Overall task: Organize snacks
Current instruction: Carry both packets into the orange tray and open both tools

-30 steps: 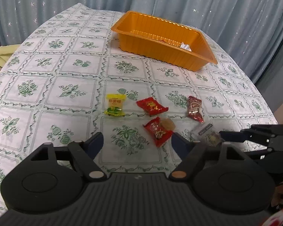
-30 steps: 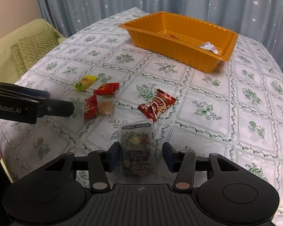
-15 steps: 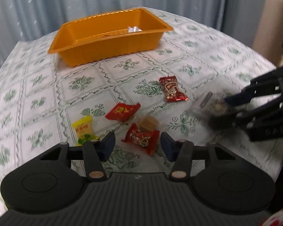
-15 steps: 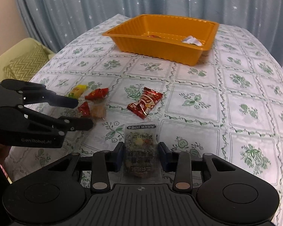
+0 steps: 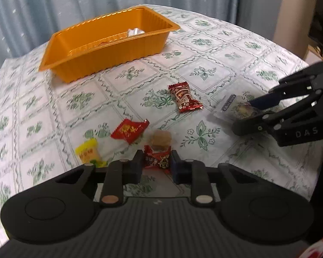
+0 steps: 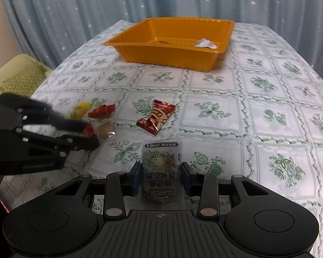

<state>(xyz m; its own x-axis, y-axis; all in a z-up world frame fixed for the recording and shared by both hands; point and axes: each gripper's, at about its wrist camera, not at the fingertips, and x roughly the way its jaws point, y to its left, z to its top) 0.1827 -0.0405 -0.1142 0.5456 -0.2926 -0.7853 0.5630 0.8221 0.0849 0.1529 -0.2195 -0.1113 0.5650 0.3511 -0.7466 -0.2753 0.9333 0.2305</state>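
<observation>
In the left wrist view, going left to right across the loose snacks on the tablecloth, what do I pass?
Yellow wrapped candy → flat red foil packet → red wrapped snack with a tan piece, between the left claw's closing pads → dark red twisted-end candy → clear mixed-nut pouch in the right claw.

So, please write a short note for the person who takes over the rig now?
Left tool: jaws closing on the red-and-clear snack, still on the tablecloth.
Right tool: shut on the clear mixed-snack pouch.
Orange tray: holds a white wrapper and one more item.
Left on the cloth: yellow candy, red packet, dark red packet.
Next: probably carry both held snacks to the tray, then the rest.
</observation>
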